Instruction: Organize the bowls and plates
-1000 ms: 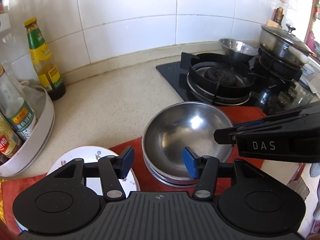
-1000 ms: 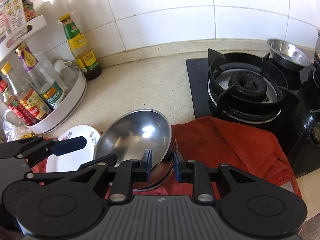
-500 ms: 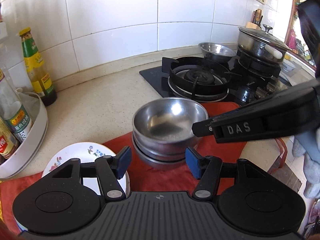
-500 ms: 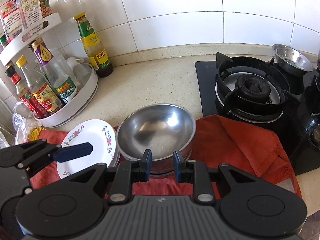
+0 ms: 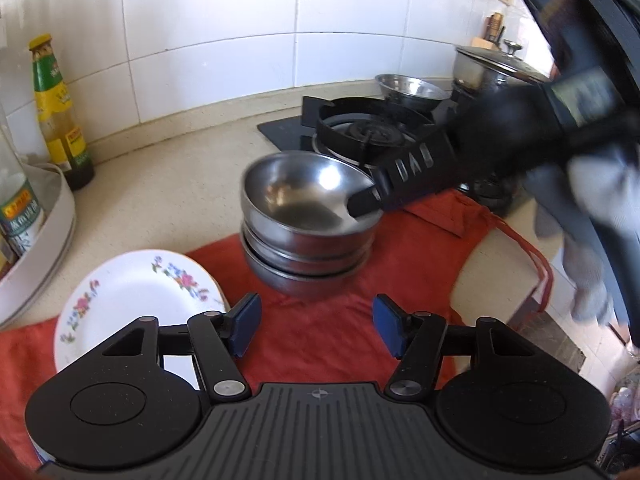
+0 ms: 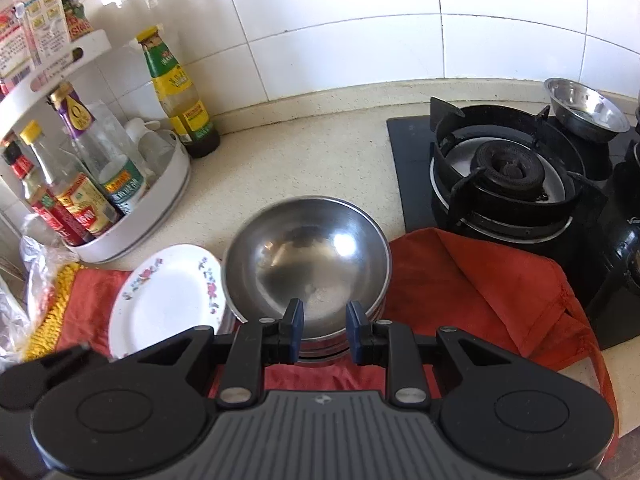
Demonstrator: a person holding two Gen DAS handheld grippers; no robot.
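Observation:
A stack of steel bowls (image 5: 308, 216) (image 6: 306, 264) sits on a red cloth (image 5: 332, 336). Left of it lies a white plate with flowers (image 5: 132, 300) (image 6: 168, 296). My right gripper (image 6: 322, 330) is at the top bowl's near rim with its jaws a narrow gap apart, not gripping; in the left wrist view one of its fingers (image 5: 364, 204) reaches over the bowl's right rim. My left gripper (image 5: 316, 326) is open and empty, held back from the stack above the cloth. Another steel bowl (image 6: 586, 108) sits behind the stove.
A gas stove (image 6: 504, 176) stands to the right, with a lidded pot (image 5: 492, 68) behind it. A white turntable rack of sauce bottles (image 6: 100, 200) and a green-labelled bottle (image 6: 180, 96) stand at the left by the tiled wall.
The top bowl has been set level onto the stack. The right gripper's jaws have opened a little off its rim. Both grippers have drawn back and up from the stack.

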